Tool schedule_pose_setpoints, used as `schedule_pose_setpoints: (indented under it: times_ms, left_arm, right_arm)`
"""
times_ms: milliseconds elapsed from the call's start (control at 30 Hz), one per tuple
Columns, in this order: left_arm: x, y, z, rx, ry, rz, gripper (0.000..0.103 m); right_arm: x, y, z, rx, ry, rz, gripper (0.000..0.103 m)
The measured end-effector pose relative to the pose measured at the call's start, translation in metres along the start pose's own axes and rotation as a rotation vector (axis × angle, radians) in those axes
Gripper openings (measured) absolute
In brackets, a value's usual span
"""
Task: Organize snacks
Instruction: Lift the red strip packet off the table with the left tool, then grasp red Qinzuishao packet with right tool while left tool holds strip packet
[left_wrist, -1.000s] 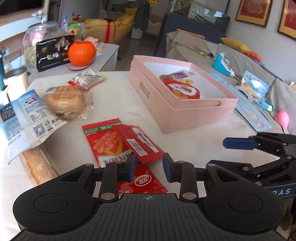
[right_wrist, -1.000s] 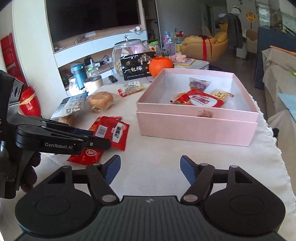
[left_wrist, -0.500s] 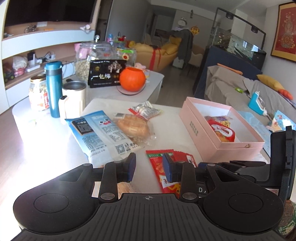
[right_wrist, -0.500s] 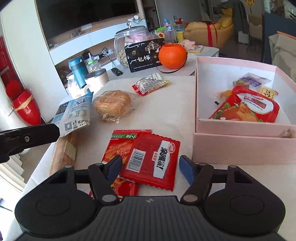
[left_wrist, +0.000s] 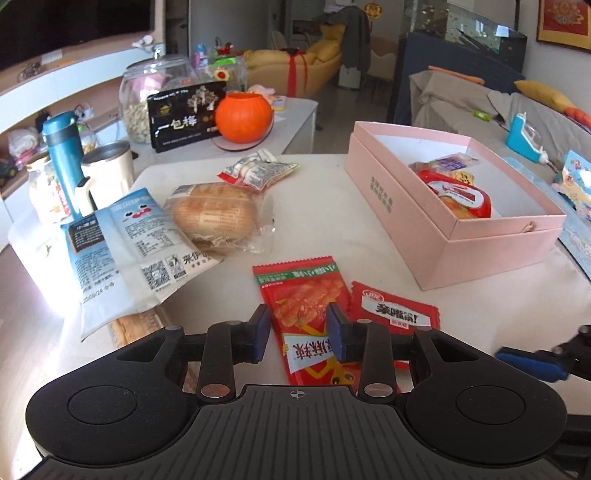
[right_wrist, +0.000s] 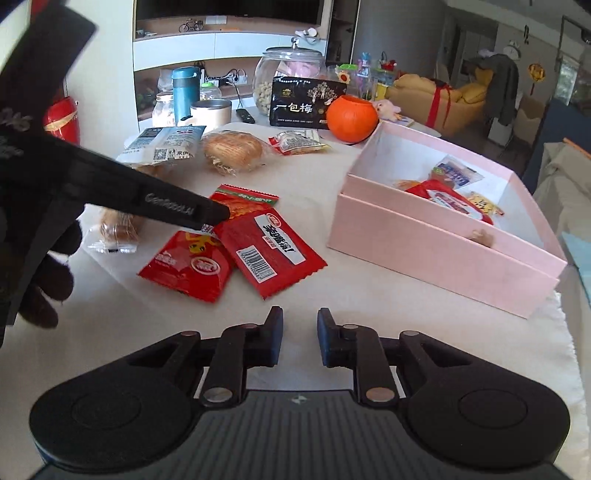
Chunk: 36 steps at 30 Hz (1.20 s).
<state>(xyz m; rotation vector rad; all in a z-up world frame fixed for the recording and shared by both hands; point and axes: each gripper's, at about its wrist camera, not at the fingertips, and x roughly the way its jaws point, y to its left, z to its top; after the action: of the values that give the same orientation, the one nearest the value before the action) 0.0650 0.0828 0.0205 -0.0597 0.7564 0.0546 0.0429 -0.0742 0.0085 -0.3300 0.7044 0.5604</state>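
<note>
Two red snack packets lie overlapped on the white table: a long one (left_wrist: 306, 295) and a smaller one (left_wrist: 395, 310) partly on it; both show in the right wrist view (right_wrist: 269, 247). My left gripper (left_wrist: 297, 334) is open, low over the long packet, holding nothing. My right gripper (right_wrist: 299, 338) is open with a narrow gap, empty, above bare tablecloth short of the packets. An open pink box (left_wrist: 436, 221) with several snacks inside stands to the right; it also shows in the right wrist view (right_wrist: 443, 236).
A wrapped bread bun (left_wrist: 218, 214), a blue-white pouch (left_wrist: 125, 236), a small silver-red packet (left_wrist: 255, 170) and a long wrapped biscuit pack (right_wrist: 118, 229) lie at the left. Behind stand an orange pumpkin (left_wrist: 243, 118), black box (left_wrist: 184, 118), jar, mug and blue flask (left_wrist: 64, 155).
My left gripper swung left, then back to hover over the red packets, and opened wider. My right gripper drew back from the packets and its jaws narrowed.
</note>
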Motion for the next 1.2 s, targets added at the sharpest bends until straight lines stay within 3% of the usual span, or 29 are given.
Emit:
schedule_pose_setpoints:
  times_ms: [100, 167, 233, 400, 567, 667, 867, 933, 1033, 1200]
  left_arm:
    - [0.007, -0.006, 0.006, 0.018, 0.003, 0.014, 0.041]
    - [0.013, -0.008, 0.011, 0.035, -0.008, 0.021, 0.041]
    - [0.017, -0.008, 0.014, 0.028, -0.01, 0.014, 0.041]
    - [0.009, -0.01, 0.006, 0.082, -0.01, -0.061, 0.04]
    - [-0.015, -0.018, -0.022, 0.138, -0.02, -0.189, 0.041]
    - [-0.025, -0.017, -0.031, 0.131, -0.019, -0.191, 0.042]
    - [-0.036, -0.008, -0.037, 0.076, 0.0, -0.145, 0.046]
    - [-0.038, -0.003, -0.04, 0.051, -0.004, -0.141, 0.046]
    - [-0.039, 0.002, -0.044, 0.001, -0.004, -0.163, 0.045]
    - [-0.037, -0.015, -0.045, 0.054, -0.016, -0.177, 0.046]
  right_arm:
    - [-0.009, -0.006, -0.012, -0.016, -0.019, -0.035, 0.039]
    - [-0.01, -0.013, -0.017, 0.011, -0.036, -0.059, 0.064]
    - [-0.01, -0.025, -0.022, 0.078, -0.042, -0.047, 0.071]
    - [-0.011, -0.058, -0.028, 0.265, -0.047, 0.037, 0.075]
    - [-0.01, -0.066, -0.026, 0.31, -0.051, 0.049, 0.076]
    - [-0.002, -0.06, -0.015, 0.306, -0.036, 0.054, 0.076]
    - [0.022, -0.054, 0.011, 0.429, -0.013, 0.077, 0.08]
    - [0.027, -0.044, 0.015, 0.39, -0.007, 0.053, 0.083]
    - [0.029, -0.027, 0.012, 0.225, -0.013, -0.022, 0.086]
    - [0.012, -0.054, -0.006, 0.241, -0.017, -0.101, 0.09]
